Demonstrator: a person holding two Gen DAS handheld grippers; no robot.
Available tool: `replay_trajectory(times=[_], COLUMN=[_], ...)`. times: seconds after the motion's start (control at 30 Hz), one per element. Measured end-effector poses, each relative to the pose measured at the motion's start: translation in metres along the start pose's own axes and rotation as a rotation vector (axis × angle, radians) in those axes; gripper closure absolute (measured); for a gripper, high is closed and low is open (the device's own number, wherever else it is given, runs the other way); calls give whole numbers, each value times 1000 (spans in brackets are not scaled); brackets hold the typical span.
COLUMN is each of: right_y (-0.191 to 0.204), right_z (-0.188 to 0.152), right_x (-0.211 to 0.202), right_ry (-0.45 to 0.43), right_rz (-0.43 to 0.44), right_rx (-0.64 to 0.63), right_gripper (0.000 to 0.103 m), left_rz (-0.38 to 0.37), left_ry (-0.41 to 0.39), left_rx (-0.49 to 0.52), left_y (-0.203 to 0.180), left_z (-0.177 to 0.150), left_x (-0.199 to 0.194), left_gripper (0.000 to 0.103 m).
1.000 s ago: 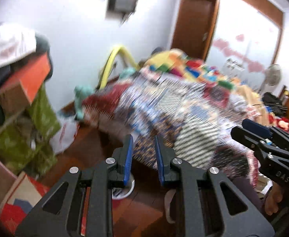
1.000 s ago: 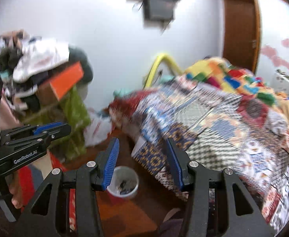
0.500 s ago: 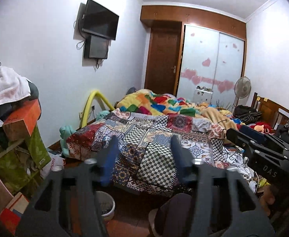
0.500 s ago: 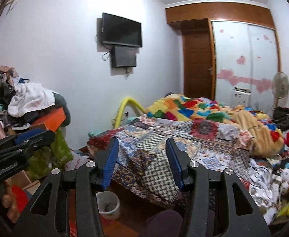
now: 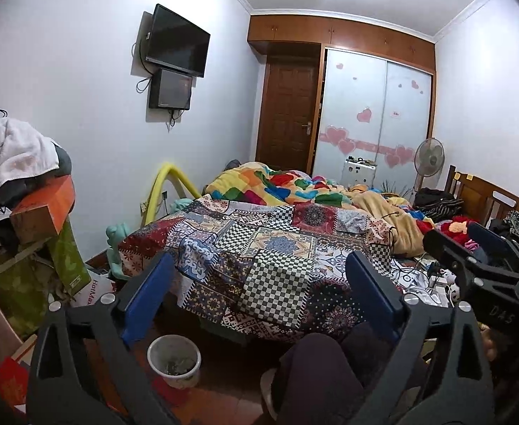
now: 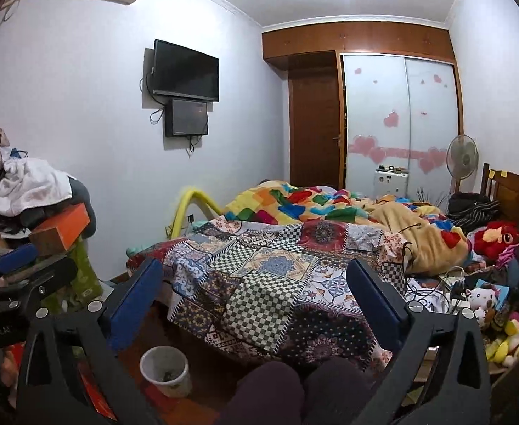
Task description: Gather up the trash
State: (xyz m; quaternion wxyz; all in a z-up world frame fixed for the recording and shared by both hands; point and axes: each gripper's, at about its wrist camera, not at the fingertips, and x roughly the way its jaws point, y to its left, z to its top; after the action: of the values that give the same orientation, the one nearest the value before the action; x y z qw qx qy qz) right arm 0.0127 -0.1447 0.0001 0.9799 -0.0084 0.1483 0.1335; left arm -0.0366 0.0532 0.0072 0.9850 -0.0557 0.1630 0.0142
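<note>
A small white waste bin [image 5: 174, 360] stands on the floor at the bed's foot corner, with dark scraps inside; it also shows in the right wrist view [image 6: 165, 370]. My left gripper [image 5: 259, 283] is open wide and empty, held above the floor facing the bed. My right gripper [image 6: 255, 283] is open wide and empty too. The right gripper shows at the right edge of the left wrist view [image 5: 486, 265]. The left gripper shows at the left edge of the right wrist view [image 6: 22, 276]. No single piece of trash stands out.
A bed with a patchwork quilt [image 5: 277, 248] fills the middle. A heap of clothes and boxes [image 5: 22, 191] stands at the left. Cables, toys and clutter [image 6: 472, 301] lie at the bed's right. My knees [image 6: 294, 389] are at the bottom.
Both grippers tilted up from the floor and bed edge to a level view of the whole room. Both sets of jaws opened wider.
</note>
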Motion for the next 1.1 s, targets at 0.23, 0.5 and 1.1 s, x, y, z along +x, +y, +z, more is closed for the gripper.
replay_trajectory(times=[0.23,0.5,1.1], right_y=[-2,-7,-10], right_z=[-3,-6,-6], right_x=[0,-6,-9], right_ry=[14,22,31], right_rz=[-2,-5,-3], right_rx=[-5,4,8], right_gripper=[0,0,0], left_rz=[-11,-15,-22], left_ry=[3,5,10], left_rx=[-8,-8,-4], left_y=[0,-1,-7], left_z=[-2,-5,-8], left_x=[1,-1,0], left_gripper=[5,5,5])
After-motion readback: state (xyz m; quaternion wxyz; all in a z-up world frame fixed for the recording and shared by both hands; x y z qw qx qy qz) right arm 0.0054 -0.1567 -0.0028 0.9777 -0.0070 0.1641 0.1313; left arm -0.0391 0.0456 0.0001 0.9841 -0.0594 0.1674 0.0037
